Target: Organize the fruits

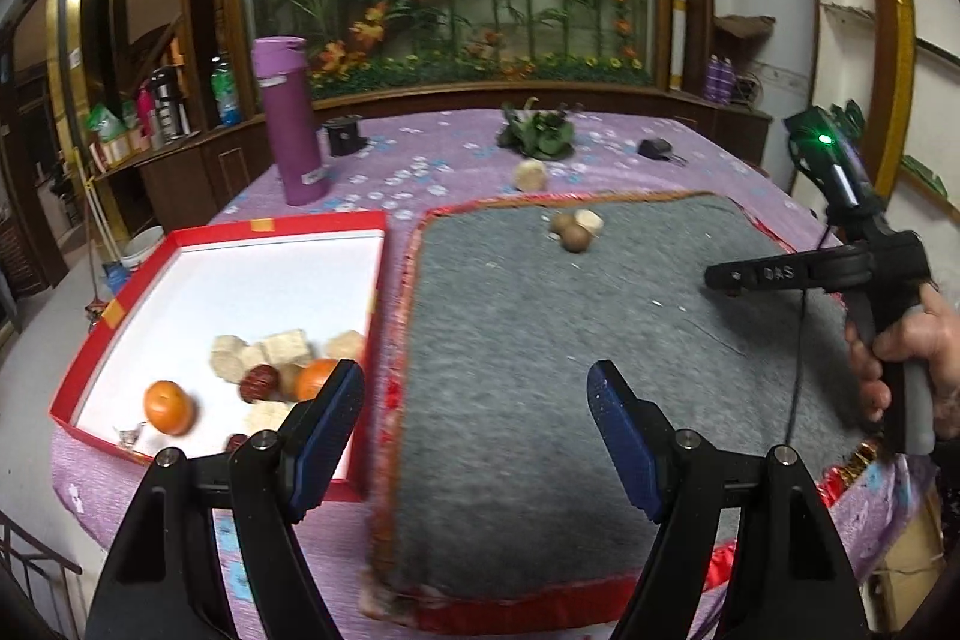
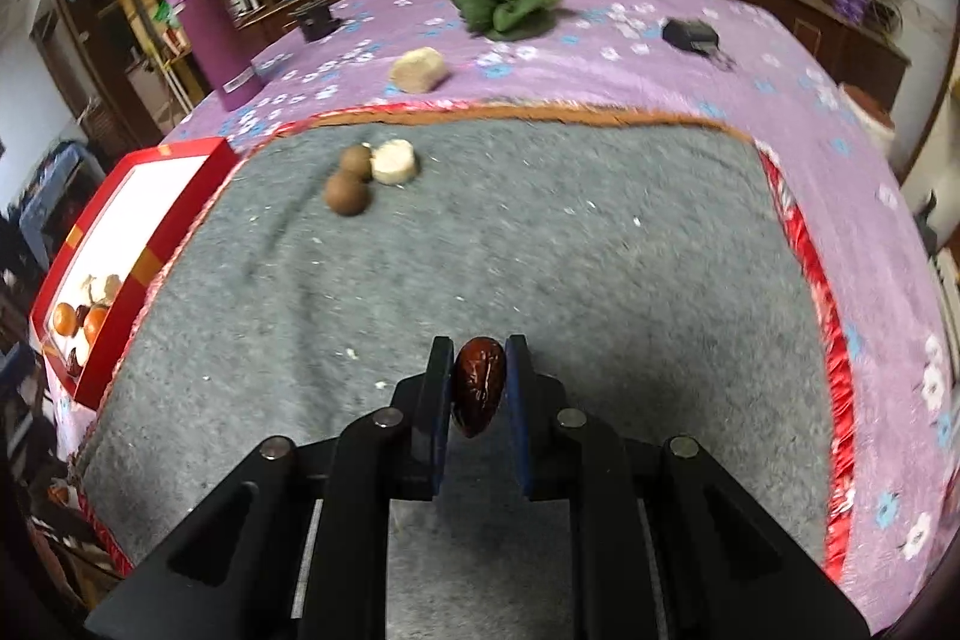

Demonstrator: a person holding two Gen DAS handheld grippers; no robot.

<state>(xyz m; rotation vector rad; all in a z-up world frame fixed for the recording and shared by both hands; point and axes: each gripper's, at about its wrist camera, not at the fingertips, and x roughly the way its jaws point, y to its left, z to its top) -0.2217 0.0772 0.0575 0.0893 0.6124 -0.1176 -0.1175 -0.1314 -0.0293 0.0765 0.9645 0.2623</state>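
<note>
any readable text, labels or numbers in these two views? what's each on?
"DAS": on the right gripper arm, left wrist view; faint.
Purple flask labels: too blurred to read.
Shelf bottles: labels too small to read.
Red box: no text visible.

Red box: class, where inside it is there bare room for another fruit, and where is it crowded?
The red box is bare across its far half, up to the far wall. Its near end is crowded with oranges, dates and pale pieces. The right claw holds a date; the left claw is open.
</note>
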